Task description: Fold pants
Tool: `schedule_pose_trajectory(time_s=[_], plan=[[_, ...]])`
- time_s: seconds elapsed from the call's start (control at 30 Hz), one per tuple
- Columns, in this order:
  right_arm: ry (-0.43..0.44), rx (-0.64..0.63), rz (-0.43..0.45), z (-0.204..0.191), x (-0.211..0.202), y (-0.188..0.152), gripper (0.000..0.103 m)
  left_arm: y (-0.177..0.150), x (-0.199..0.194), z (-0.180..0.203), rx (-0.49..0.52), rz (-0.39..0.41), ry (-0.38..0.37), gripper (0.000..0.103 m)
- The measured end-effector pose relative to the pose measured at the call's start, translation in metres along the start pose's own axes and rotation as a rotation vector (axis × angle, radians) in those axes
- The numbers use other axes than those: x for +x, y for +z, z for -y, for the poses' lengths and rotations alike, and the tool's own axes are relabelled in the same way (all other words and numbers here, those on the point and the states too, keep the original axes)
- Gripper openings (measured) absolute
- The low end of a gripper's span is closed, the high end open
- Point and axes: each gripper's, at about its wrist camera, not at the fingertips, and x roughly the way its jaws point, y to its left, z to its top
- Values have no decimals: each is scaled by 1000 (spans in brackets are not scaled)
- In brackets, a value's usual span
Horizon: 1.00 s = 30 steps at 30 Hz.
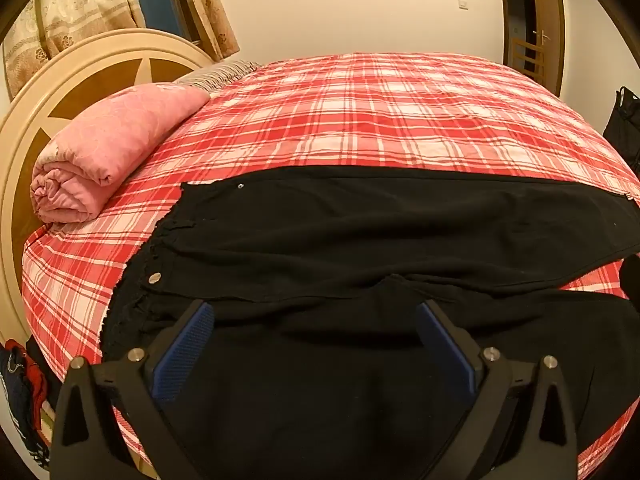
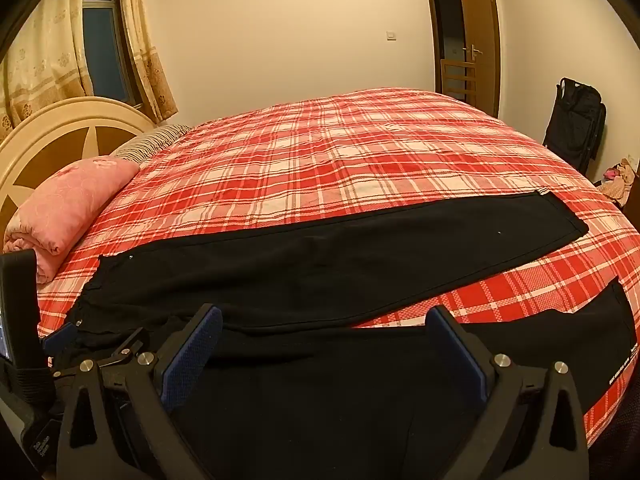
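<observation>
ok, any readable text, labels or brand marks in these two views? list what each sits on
None can be read.
Small white print on the near leg hem of the black pants: too small and blurred.
Striped tag at the far leg hem: no lettering shows.
Left gripper body, white marks: blurred.

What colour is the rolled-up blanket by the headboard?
Pink blanket, clearest in the left wrist view.

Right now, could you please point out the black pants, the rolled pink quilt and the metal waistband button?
black pants (image 2: 280,276), right wrist view, far leg's thigh.
rolled pink quilt (image 1: 116,144), left wrist view, top of roll.
metal waistband button (image 1: 154,278), left wrist view, its face.
</observation>
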Motion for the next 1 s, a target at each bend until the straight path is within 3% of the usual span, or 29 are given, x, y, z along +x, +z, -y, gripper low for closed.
schedule_pose_trajectory(time_s=[1.0], plan=[[5, 0, -4, -3, 0, -1, 102, -3, -1, 4, 3, 0, 2, 103]])
